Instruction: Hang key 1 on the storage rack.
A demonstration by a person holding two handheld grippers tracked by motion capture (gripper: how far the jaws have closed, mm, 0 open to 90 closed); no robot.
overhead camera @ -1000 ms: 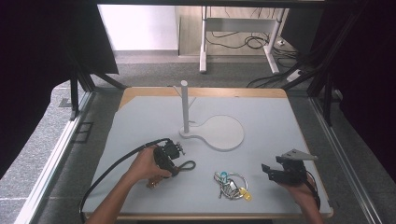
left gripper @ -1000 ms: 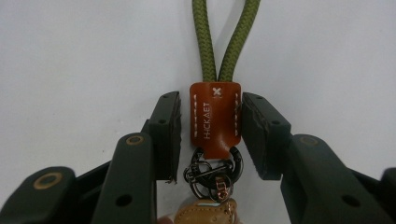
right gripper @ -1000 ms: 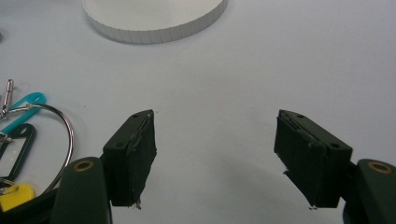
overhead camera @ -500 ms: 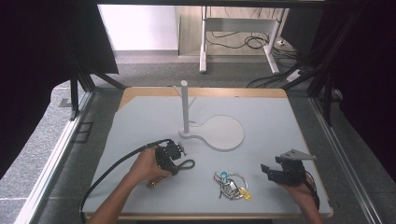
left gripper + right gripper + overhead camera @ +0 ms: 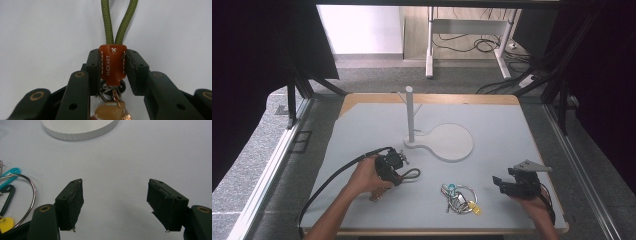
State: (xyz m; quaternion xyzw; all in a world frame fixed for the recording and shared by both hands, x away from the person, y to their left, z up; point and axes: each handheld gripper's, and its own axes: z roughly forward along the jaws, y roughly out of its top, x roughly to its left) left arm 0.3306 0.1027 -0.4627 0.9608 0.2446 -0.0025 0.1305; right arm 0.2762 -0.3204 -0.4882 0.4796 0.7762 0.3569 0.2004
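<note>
My left gripper (image 5: 112, 68) is shut on the orange leather tag (image 5: 112, 63) of a keychain. Its green rope loop (image 5: 120, 22) runs away over the table, and brass keys (image 5: 110, 111) hang behind the tag. In the high view the left gripper (image 5: 398, 171) lies left of centre with the rope loop (image 5: 412, 175) to its right. A key ring bunch (image 5: 459, 198) with teal and yellow tags lies between the two hands. My right gripper (image 5: 498, 182) rests right of the bunch. Its jaws (image 5: 115, 202) stand wide open over bare table, with the key ring (image 5: 28, 192) to their left.
A white stand with an upright post (image 5: 410, 115) and a round flat base (image 5: 454, 142) sits mid-table; the base's rim (image 5: 80, 130) lies ahead of the right gripper. A cable (image 5: 332, 180) trails from the left gripper to the table's front-left edge.
</note>
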